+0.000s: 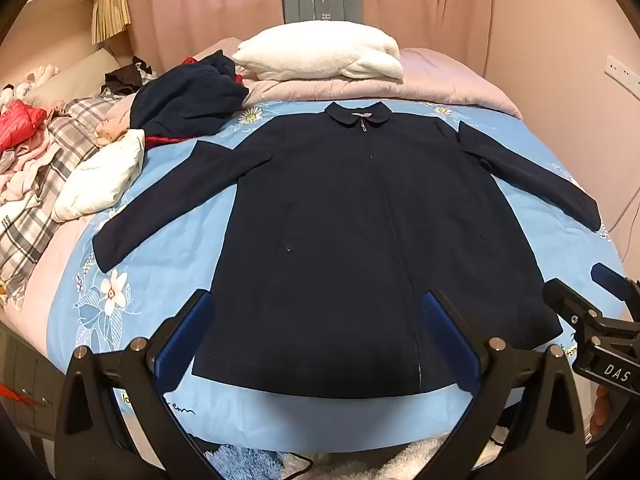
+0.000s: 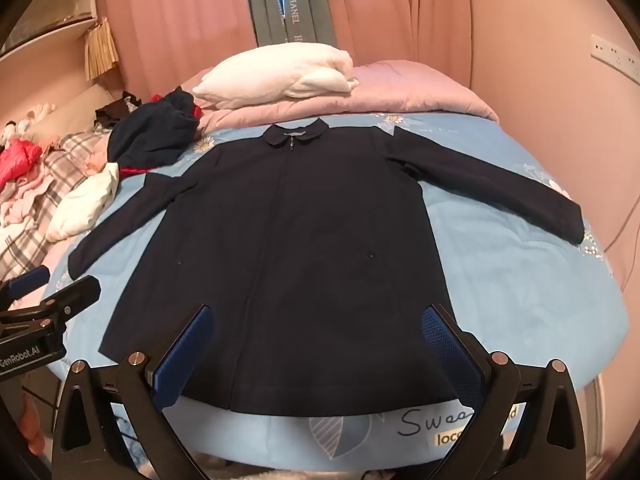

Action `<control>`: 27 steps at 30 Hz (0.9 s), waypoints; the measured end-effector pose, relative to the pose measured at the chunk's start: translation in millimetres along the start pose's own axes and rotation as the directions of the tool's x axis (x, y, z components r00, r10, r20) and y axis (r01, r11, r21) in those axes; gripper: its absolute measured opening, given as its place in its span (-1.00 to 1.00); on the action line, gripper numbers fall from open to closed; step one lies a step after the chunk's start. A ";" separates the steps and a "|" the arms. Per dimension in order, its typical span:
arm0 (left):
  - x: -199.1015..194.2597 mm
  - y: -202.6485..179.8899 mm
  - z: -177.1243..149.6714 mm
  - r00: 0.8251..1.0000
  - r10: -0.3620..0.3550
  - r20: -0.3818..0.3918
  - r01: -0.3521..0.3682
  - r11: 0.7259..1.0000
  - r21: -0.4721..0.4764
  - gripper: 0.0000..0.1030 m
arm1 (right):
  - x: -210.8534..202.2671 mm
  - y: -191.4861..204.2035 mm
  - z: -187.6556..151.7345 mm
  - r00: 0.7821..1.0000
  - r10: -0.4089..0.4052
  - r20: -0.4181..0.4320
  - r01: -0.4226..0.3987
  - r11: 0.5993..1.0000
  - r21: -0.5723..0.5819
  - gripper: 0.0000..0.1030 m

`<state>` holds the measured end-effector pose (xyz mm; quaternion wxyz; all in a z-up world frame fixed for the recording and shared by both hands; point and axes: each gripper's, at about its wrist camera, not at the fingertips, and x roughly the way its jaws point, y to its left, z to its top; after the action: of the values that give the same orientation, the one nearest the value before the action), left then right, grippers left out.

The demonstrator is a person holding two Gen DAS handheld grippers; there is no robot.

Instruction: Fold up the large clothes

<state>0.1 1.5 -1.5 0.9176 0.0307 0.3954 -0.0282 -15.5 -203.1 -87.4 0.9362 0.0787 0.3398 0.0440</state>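
Note:
A dark navy zip jacket [image 1: 360, 220] lies flat, front up, on the light blue bed sheet [image 1: 180, 248], collar far, both sleeves spread out. It also shows in the right wrist view [image 2: 300, 248]. My left gripper [image 1: 316, 332] is open and empty, held above the jacket's hem on its left half. My right gripper [image 2: 316, 344] is open and empty above the hem on its right half. The right gripper shows at the right edge of the left wrist view [image 1: 592, 300]; the left gripper shows at the left edge of the right wrist view [image 2: 44, 296].
A white folded blanket [image 1: 320, 58] sits on a pink quilt [image 1: 440, 80] at the far end. A crumpled dark garment [image 1: 188, 100], a white puffy piece [image 1: 100, 176] and a pile of clothes [image 1: 28, 152] lie at the left. Pink curtains hang behind.

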 end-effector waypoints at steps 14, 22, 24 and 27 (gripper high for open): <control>3.7 1.9 0.1 1.000 0.011 -0.014 -0.012 1.000 -0.005 1.00 | 2.4 2.1 6.1 1.000 0.004 -0.006 -0.004 1.000 -0.012 1.00; 3.9 1.0 -0.4 1.000 0.005 -0.016 -0.005 1.000 -0.005 1.00 | 2.3 1.2 1.8 1.000 0.005 -0.005 -0.005 1.000 -0.011 1.00; 3.0 1.2 -1.2 1.000 0.001 -0.017 -0.001 1.000 -0.003 1.00 | 2.7 1.6 1.7 1.000 0.005 -0.006 -0.005 1.000 -0.011 1.00; 2.0 0.5 -2.1 1.000 -0.002 -0.017 0.002 1.000 -0.001 1.00 | 2.7 1.6 1.9 1.000 0.004 -0.007 -0.004 1.000 -0.011 1.00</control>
<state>0.0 2.1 -4.4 0.9141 0.0302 0.4033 -0.0288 -12.3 -201.3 -87.5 0.9353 0.0743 0.3426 0.0481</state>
